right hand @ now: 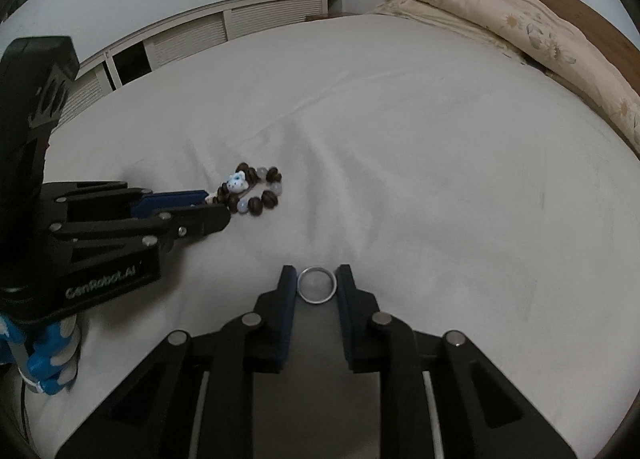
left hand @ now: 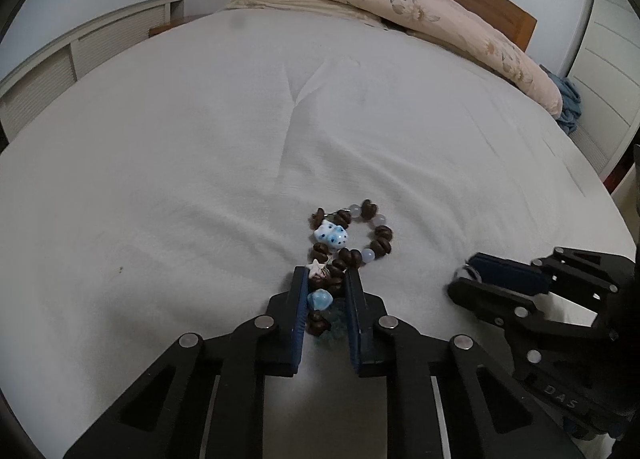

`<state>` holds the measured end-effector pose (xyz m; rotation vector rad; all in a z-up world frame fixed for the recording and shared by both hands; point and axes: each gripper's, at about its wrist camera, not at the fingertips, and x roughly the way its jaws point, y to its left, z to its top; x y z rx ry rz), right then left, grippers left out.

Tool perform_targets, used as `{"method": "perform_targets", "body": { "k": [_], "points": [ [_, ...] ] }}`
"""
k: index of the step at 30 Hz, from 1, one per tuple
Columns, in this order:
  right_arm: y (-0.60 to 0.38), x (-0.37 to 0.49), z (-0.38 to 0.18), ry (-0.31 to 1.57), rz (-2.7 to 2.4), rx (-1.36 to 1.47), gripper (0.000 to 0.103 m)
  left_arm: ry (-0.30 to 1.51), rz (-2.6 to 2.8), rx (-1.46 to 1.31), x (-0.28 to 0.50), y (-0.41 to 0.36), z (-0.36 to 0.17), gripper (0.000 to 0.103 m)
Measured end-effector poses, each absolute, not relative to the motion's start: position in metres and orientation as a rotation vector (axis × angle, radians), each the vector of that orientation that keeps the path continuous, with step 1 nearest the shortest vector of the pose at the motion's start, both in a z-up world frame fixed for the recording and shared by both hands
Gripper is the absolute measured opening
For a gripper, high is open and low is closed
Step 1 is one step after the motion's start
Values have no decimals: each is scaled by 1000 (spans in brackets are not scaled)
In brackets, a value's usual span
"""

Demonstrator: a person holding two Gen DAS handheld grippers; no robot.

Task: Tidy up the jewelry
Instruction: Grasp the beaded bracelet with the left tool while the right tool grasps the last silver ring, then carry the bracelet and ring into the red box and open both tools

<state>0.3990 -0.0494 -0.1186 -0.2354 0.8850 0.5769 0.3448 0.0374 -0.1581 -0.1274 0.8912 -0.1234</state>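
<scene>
on the bed (left hand: 200, 131), left hand-held gripper (left hand: 325, 277) clamps the beaded bracelet (left hand: 352, 235); right hand-held gripper (right hand: 316, 279), at 3 o'clock, pinches a silver ring (right hand: 316, 285); sorting hardly begun.

My left gripper (right hand: 208, 205) is black with blue-padded fingers (right hand: 172, 199), silver screws, "GenRobot.AI" lettering; a blue-and-white glove (right hand: 48, 359) grips its handle.

My right gripper (right hand: 317, 279) has its fingers (right hand: 286, 291) closed against a silver ring (right hand: 316, 285) on the bed (right hand: 440, 179). To the left, my left gripper (right hand: 214, 206) grips the beaded bracelet (right hand: 252, 189).
</scene>
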Motion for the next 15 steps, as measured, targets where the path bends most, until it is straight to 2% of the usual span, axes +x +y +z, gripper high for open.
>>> {"method": "perform_targets", "body": {
  "k": [7,15],
  "points": [
    [-76,365,-97,871,557,-166,19,892,-134,-103,330,24,-141,16],
    [-133,306,-43,820,484,-99,19,861,-219,-67,293,-21,-98,16]
  ]
}}
